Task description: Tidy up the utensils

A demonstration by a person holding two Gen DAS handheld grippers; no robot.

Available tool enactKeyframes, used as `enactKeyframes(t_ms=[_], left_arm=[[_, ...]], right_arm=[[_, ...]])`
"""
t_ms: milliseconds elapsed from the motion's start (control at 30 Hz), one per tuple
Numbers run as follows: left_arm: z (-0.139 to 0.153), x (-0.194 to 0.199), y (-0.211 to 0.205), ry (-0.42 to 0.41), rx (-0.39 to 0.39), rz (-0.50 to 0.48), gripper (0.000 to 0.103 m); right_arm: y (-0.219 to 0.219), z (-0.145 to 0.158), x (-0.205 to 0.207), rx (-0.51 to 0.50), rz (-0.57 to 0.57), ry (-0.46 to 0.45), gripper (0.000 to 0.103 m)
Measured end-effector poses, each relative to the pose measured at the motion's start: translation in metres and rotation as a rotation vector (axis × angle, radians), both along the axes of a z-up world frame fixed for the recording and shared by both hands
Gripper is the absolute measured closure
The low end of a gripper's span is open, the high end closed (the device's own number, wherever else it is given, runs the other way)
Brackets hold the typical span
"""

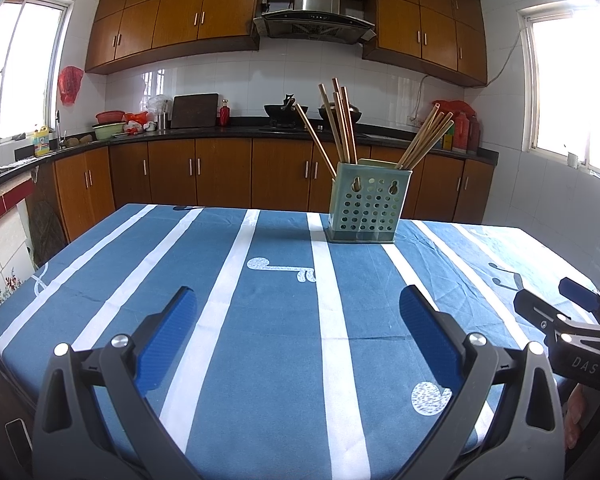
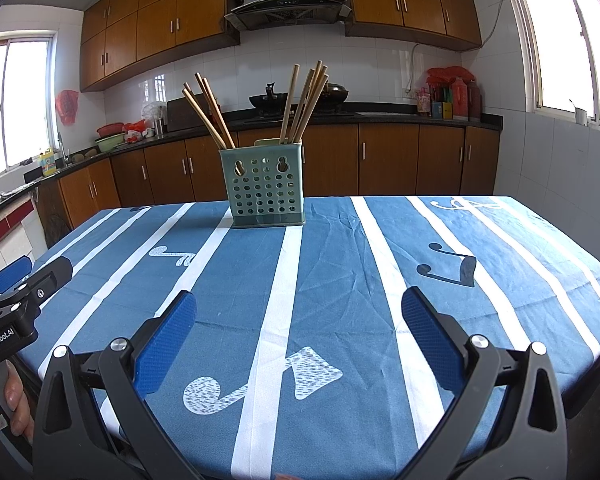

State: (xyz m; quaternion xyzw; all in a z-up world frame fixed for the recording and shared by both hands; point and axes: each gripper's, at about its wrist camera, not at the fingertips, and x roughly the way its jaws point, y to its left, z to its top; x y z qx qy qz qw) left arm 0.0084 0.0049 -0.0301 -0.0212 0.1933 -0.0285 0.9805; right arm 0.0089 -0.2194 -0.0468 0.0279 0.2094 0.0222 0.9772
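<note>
The green holder [image 2: 266, 188] stands upright on the far middle of the surface [image 2: 340, 264], chopsticks [image 2: 300, 104] splayed upward in two bunches. It lies straight ahead of the right hand-held gripper [image 2: 299, 330], probably nearer than the left hand-held gripper [image 1: 298, 322]; both gape empty.

Both fisheye cameras sit low at the near edge of the table [image 1: 100, 272], looking forward across it toward the far kitchen counter [image 2: 380, 118]. The left wrist view stands further left, the right wrist view further right. Both share the green chopstick holder [image 1: 366, 204], far on the striped tablecloth [image 2: 340, 264], and each glimpses the other gripper at its side.
</note>
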Motion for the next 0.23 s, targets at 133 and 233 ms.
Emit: enactKeyframes(t_ms=[133, 233], left_arm=[[-0.0004, 0.0001, 0.001, 0.001, -0.003, 0.0, 0.004], [0.0003, 0.0004, 0.0016, 0.004, -0.001, -0.004, 0.004]], right_arm=[[-0.0003, 0.0004, 0.0002, 0.0, 0.0, 0.0, 0.002], [0.0002, -0.0003, 0.0003, 0.001, -0.001, 0.0, 0.002]])
